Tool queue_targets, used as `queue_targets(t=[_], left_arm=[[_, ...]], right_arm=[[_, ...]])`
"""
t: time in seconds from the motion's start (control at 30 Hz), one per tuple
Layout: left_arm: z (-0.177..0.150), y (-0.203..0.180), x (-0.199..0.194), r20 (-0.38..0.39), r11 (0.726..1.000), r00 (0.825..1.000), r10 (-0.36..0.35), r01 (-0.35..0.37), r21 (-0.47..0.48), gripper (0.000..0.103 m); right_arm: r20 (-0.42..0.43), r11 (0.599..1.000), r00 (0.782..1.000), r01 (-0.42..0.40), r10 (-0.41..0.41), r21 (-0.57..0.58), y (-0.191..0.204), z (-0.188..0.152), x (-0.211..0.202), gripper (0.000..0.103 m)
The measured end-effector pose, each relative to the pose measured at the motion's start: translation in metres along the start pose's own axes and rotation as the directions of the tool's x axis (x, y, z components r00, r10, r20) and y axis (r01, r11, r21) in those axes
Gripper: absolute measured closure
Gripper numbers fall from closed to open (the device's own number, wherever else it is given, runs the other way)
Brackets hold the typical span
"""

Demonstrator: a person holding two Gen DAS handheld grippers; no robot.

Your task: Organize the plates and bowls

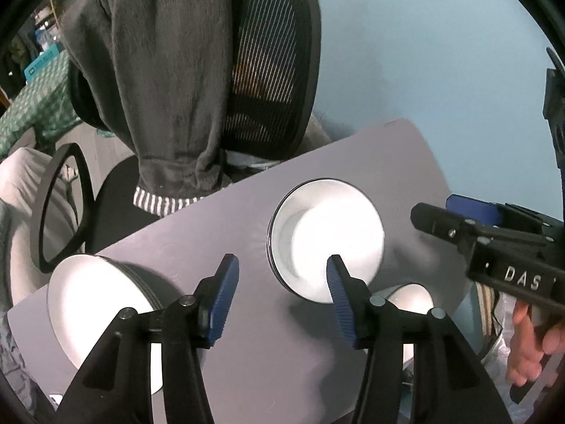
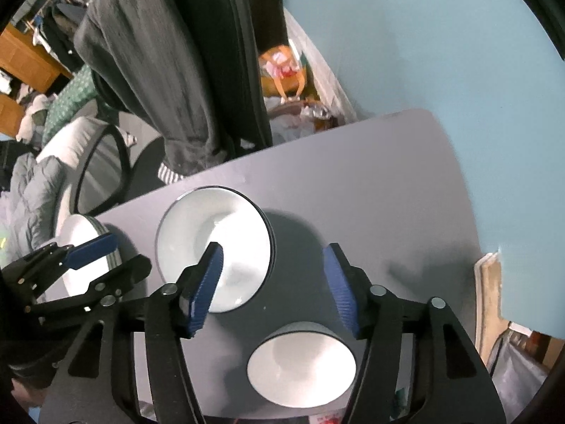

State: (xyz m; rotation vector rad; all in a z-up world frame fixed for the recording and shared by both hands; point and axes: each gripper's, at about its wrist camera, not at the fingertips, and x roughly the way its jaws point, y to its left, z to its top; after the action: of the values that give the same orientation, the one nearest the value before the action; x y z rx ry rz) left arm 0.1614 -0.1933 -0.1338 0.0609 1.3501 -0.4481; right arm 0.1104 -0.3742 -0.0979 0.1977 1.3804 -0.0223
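While both grippers' fingers [image 1: 226, 282] wide apart, empty: plate [image 2: 215, 247] beyond them, untouched.

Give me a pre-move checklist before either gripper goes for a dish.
1. Left gripper open, nothing held: ok.
2. Right gripper open, nothing held: ok.
3. Middle plate flat on the table, nothing on it: ok.
4. Bowl upright near the table's front edge, fully supported: cannot tell.
5. Left dish at the table's left edge, partly hidden by the fingers: cannot tell.
6. Grippers apart from each other: ok.
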Motion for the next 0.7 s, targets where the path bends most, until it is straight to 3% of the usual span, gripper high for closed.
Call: queue_targets(t=[0.13, 0.47, 0.7], left_arm=[[-0.01, 0.0, -0.022, 0.041, 0.999, 0.998, -0.039, 0.04, -0.01, 0.043], [-0.048, -0.014, -0.062, 0.107, 0.998, 0.992, -0.067, 0.065, 0.028, 0.043], [-0.071, -0.035, -0.073, 0.111, 0.991, 0.99, -0.089, 0.077, 0.112, 0.043]], right_arm=[[0.05, 1.0, 0.999, 0.003, -0.003, -0.001, 0.0, -0.007, -0.023, 0.039], [0.16, 1.0, 0.987, 0.013, -0.012, -0.006, 0.012, -0.034, -0.071, 0.038], [0.203, 0.999, 0.978, 0.049, -0.047, -0.005, 0.012, -0.062, -0.092, 0.035]])
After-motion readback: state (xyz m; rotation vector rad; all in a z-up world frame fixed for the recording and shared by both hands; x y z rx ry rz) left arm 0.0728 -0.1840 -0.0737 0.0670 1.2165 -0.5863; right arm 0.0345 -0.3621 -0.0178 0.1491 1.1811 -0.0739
